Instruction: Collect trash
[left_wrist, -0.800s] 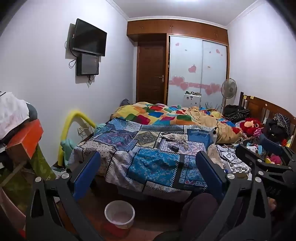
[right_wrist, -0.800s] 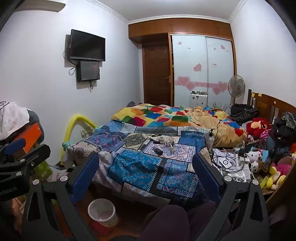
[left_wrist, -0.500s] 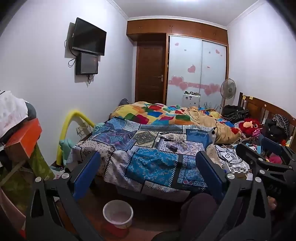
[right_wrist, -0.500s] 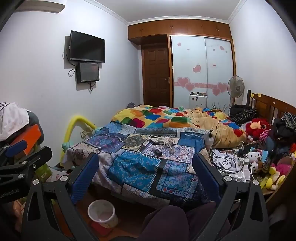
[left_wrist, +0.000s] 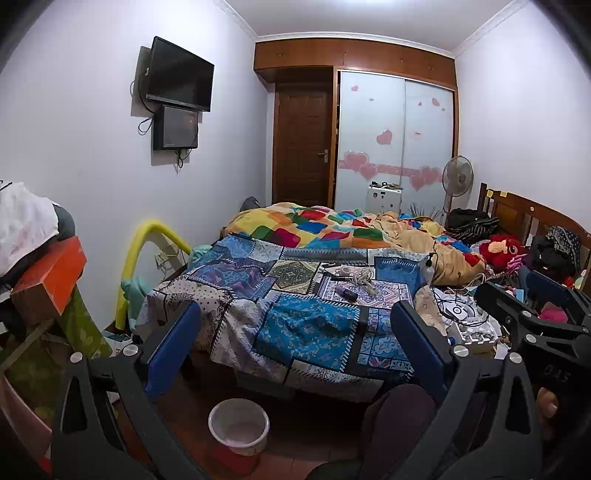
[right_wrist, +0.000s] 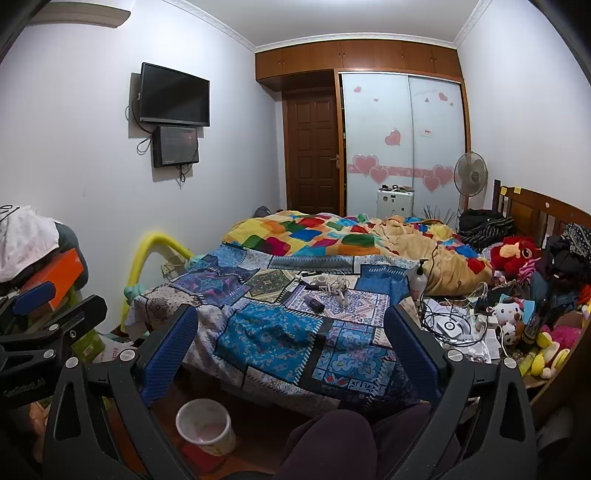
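Landmark: we place everything against the patchwork bed (left_wrist: 295, 306).
Orange box (left_wrist: 51, 273): far left of the bed, tilted on a heap of clothes; we judge it stacked there, not trash.
Yellow foam tube (left_wrist: 147, 240): bent over at the bed's left side, against the wall.
Left gripper (left_wrist: 295, 343): we hold it before the bed's foot, tipped slightly down, likely to survey the room; its blue fingers (left_wrist: 173, 343) stand fully apart, nothing between them, touching nothing.
Waste bin (left_wrist: 239, 428): on the floor just in front of the bed's foot, mouth up, so we judge it the place for trash; it looks nearly empty.
Small dark item (right_wrist: 314, 304): on the bed's middle, beside a white cable bundle (right_wrist: 338, 284); whether it is trash we cannot tell.
Right gripper (right_wrist: 291, 350): beside the left one, facing the bed; fingers (right_wrist: 410, 350) wide apart, empty.
Clutter of cables and toys (right_wrist: 461, 325): at the bed's right edge, a likely source of trash.
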